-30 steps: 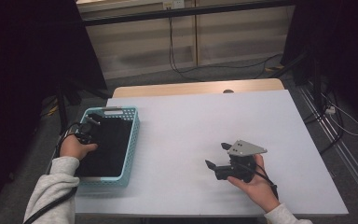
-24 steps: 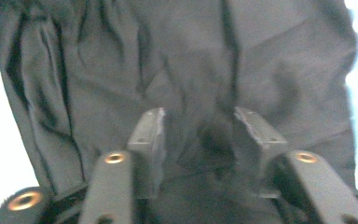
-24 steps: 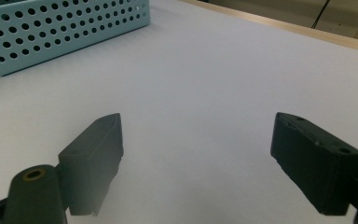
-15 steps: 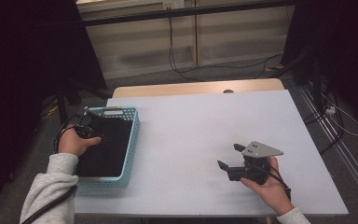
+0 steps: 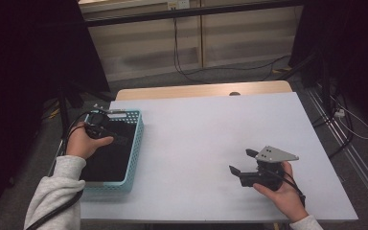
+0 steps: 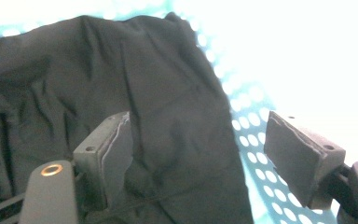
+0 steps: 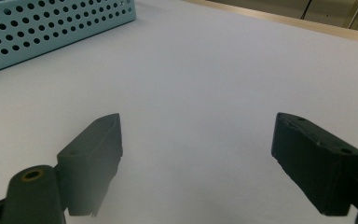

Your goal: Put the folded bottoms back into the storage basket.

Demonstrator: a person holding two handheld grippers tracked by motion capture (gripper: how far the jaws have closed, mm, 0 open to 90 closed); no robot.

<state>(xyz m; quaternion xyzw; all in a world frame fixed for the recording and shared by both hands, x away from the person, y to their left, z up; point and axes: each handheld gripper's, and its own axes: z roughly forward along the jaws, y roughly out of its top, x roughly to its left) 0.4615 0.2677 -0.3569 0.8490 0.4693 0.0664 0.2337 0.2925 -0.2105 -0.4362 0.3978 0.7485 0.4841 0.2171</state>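
A black cloth [image 5: 103, 160] lies crumpled inside a teal perforated basket [image 5: 136, 143] at the table's left edge. My left gripper [image 5: 117, 139] hovers over the basket's far end. In the left gripper view its jaws have just been opening and stand open [image 6: 200, 135] just above the cloth [image 6: 168, 84], which lies loose under and between them with the pads off it. The basket wall [image 6: 256, 154] shows to the right. My right gripper [image 5: 242, 163] is held low over the table near the front right, open with nothing between its jaws [image 7: 198, 135].
The white table [image 5: 211, 124] stretches bare between the basket and the right hand. In the right gripper view the basket [image 7: 51, 23] is at the far upper left. Cables lie on the floor beyond the table.
The left gripper's jaws have opened and lifted slightly off the black cloth, which stays in the basket. The right hand has shifted to the right along the table's front.
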